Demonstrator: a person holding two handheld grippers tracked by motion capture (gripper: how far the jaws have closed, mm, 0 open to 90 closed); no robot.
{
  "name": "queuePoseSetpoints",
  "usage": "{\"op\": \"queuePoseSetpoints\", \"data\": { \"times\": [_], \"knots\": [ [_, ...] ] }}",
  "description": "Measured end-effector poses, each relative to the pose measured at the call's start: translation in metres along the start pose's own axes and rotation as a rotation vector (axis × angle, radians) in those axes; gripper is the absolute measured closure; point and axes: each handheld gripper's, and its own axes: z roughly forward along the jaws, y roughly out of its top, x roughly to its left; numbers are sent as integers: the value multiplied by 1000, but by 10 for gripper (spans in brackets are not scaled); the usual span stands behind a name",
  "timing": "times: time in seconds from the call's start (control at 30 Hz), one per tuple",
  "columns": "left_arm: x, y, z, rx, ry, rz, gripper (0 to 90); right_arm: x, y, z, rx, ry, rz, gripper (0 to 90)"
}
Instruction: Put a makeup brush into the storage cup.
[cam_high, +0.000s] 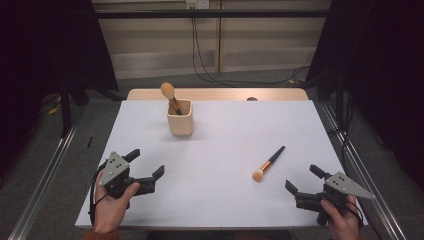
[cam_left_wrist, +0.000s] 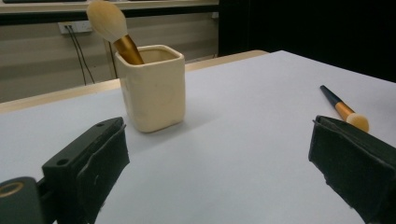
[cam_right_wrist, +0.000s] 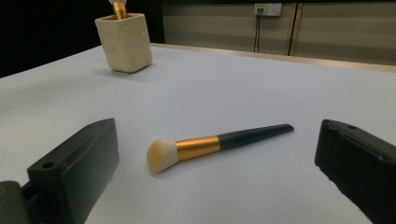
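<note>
A cream square cup (cam_high: 180, 119) stands at the back centre of the white table (cam_high: 220, 200), with a gold-handled powder brush (cam_high: 168, 92) leaning in it, head up. A second brush (cam_high: 268, 163), dark handle, gold ferrule and pale bristles, lies flat at the front right. My left gripper (cam_high: 147, 162) is held open at the front left, empty, and faces the cup (cam_left_wrist: 152, 88) and its brush (cam_left_wrist: 106, 21). My right gripper (cam_high: 301, 177) is open at the front right, just short of the loose brush (cam_right_wrist: 210, 147), which lies crosswise ahead of its jaws.
A wooden strip (cam_high: 217, 94) runs along the table's far edge. Cables (cam_high: 210, 75) trail over the floor behind it. Metal rails (cam_high: 45, 185) flank both sides of the table. Bare white surface lies between the cup and the loose brush.
</note>
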Motion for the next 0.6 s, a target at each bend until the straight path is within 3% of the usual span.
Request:
{"op": "queuePoseSetpoints", "data": {
  "times": [0.2,0.37,0.43,0.6],
  "knots": [
    [0,-10,-13,25,25,-5,46,-2,0,3,-5,-14,12,0],
    [2,-19,-23,1,51,-34,46,-2,1,3,-12,-21,15,0],
    [4,-23,-24,-1,57,-63,46,-2,1,3,-12,-21,16,0],
    [4,-28,-27,-5,55,-75,43,-3,1,3,-13,-16,14,0]
  ]
}}
